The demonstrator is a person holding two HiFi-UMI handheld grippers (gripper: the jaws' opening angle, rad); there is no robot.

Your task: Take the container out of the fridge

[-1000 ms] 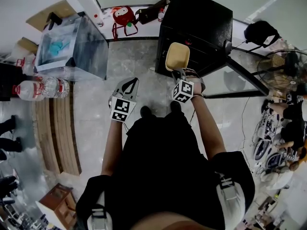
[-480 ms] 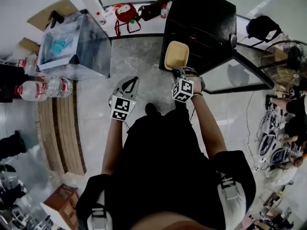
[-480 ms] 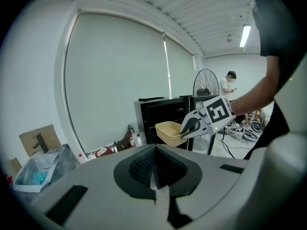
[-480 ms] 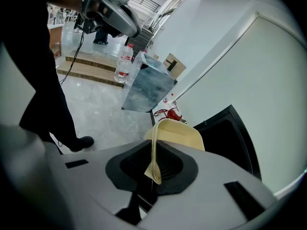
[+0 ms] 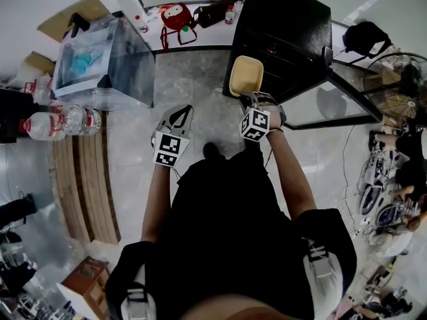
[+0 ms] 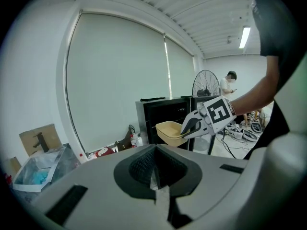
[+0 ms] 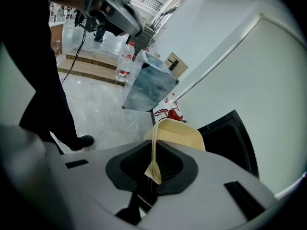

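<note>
A pale yellow container [image 5: 245, 76] hangs in the air in front of the small black fridge [image 5: 287, 25]. My right gripper [image 5: 251, 101] is shut on its near rim. In the right gripper view the container [image 7: 175, 134] sticks out past the jaws, its rim pinched between them. The left gripper view shows the container [image 6: 171, 132] held by the right gripper [image 6: 191, 127] before the fridge [image 6: 165, 114], whose glass door [image 5: 333, 105] stands swung open to the right. My left gripper [image 5: 179, 115] is lower left over the floor, jaws together, holding nothing.
A clear plastic bin [image 5: 100, 62] stands at the left with water bottles [image 5: 57, 122] beside it. A red bag [image 5: 173, 22] lies by the wall. A floor fan [image 5: 393, 89] and people stand at the right. A wooden platform [image 5: 80, 179] runs along the left.
The container and right gripper have stayed close in front of the fridge; the view has shifted slightly, so the fridge sits a little further right. The left gripper has barely moved.
</note>
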